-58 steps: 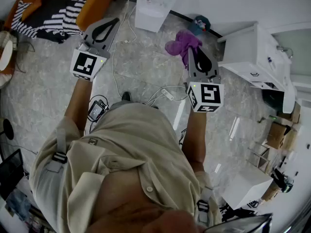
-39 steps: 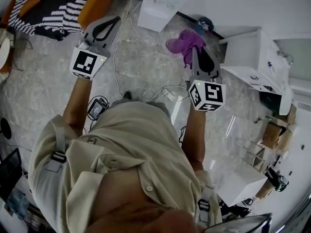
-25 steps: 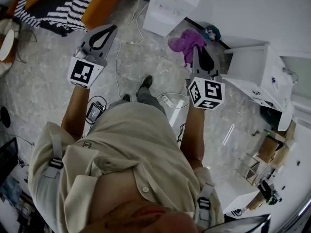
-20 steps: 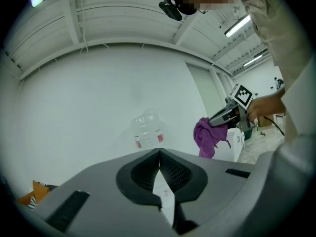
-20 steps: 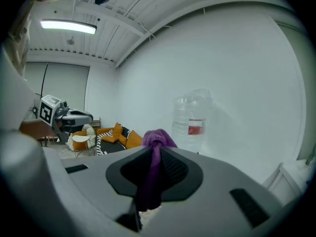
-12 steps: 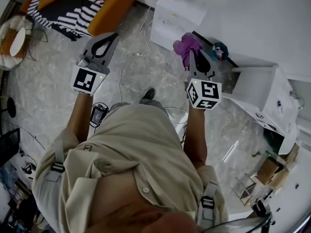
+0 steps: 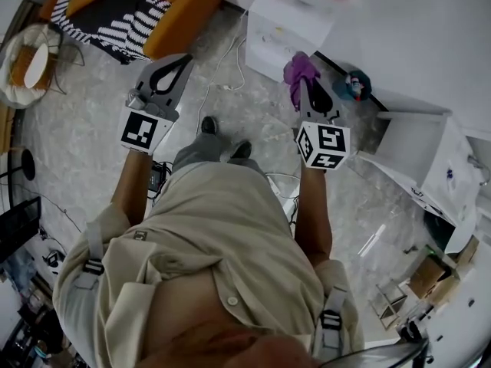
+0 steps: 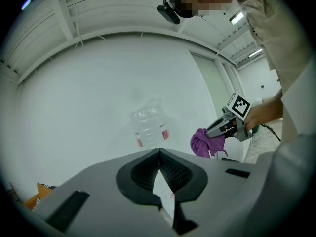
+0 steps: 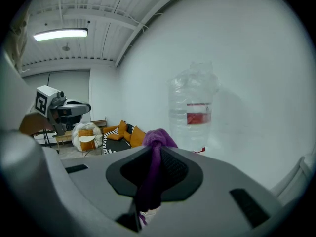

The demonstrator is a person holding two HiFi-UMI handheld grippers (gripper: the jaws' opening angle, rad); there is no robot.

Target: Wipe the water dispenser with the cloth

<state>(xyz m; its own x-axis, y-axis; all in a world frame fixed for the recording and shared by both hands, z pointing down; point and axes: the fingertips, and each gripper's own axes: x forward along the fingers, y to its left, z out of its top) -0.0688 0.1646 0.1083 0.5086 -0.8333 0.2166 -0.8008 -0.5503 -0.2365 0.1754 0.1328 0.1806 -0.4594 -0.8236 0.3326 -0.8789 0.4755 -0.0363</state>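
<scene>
The cloth (image 7: pixel 298 69) is being gripped in the right claw (image 7: pixel 308 90), near the dispenser (image 7: pixel 295 23) at the far wall. The left claw (image 7: pixel 176 62) is being held closed, empty. Flat, firm contact is advised.

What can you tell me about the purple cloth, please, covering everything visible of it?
The purple cloth looks soft and fleecy, like microfibre. It is crumpled rather than spread: a narrow fold is pinched between the shut jaws of the right gripper, with a bunched lump beyond the tips and the rest hanging loose. It is held in the air close to the white water dispenser; only the gripper visibly touches it.
</scene>
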